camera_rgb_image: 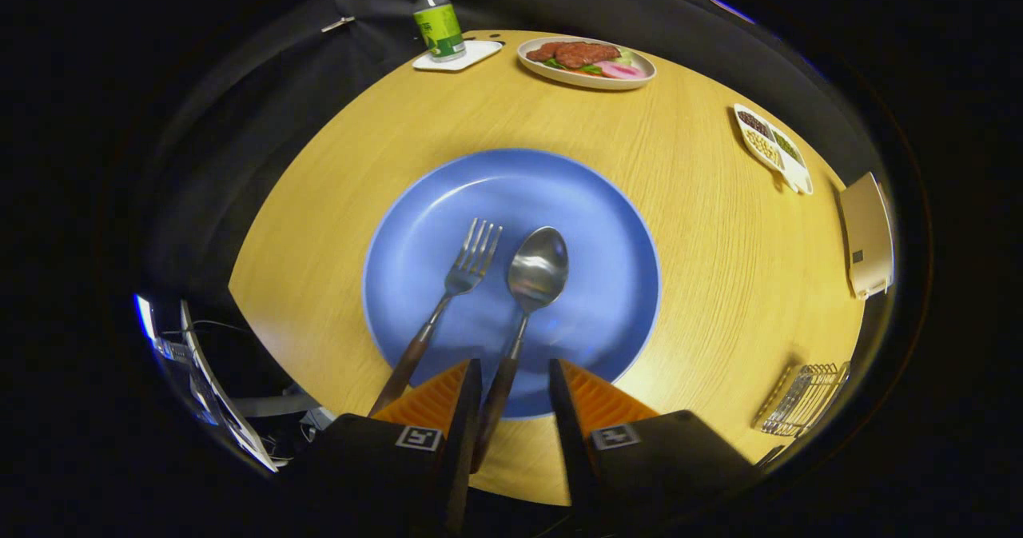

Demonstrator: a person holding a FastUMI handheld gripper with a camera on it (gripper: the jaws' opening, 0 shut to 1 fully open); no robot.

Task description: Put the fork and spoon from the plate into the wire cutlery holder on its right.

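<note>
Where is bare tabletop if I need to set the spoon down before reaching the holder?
Widest bare patch: between the blue plate and wire cutlery holder. Another lies between the plate and food platter. The far rim is crowded: bottle, platter, snack dish. The claw is open, with the spoon handle between its fingers.

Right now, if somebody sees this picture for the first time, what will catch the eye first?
Most likely the big blue plate in the middle of the round wooden table, with a fork and a spoon lying side by side on it. Next, the open gripper: the spoon's handle runs between its fingers.
</note>
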